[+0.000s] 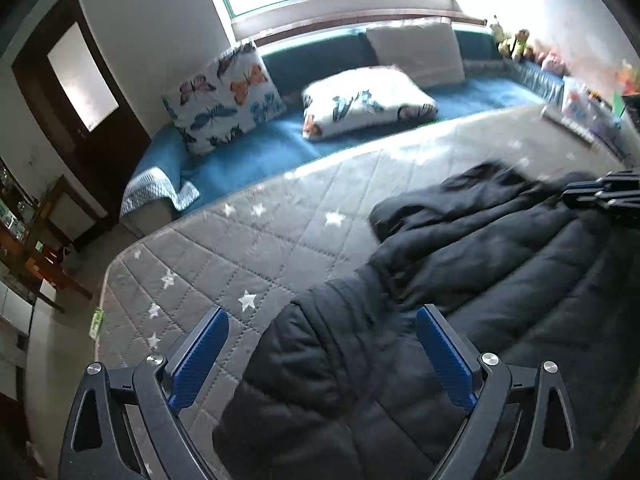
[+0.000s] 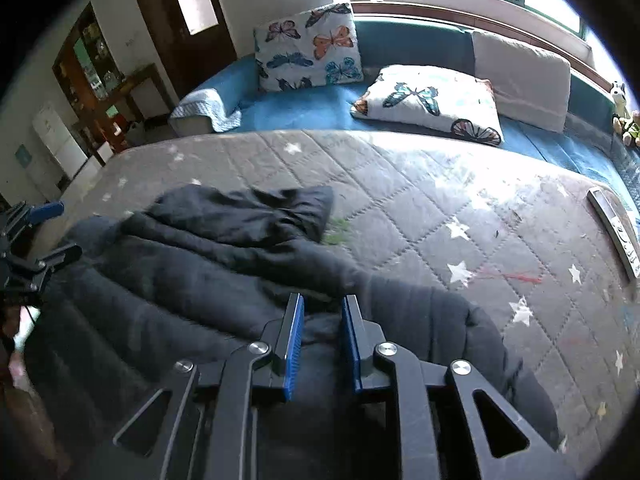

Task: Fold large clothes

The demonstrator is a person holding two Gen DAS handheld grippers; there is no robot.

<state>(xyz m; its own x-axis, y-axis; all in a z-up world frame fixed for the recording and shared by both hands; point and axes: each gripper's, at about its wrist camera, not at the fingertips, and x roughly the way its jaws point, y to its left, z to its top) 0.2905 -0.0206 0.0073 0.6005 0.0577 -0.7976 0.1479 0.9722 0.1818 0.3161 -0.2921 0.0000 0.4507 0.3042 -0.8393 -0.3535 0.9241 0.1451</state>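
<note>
Left tongs (image 1: 322,326) wide over jacket (image 1: 500,264)

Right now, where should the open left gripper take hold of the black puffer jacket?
Grip the near sleeve lying between the left gripper's fingers. Come straight down from above: it is a thick, flat quilted tube on the mattress, and its free edge faces left.
</note>
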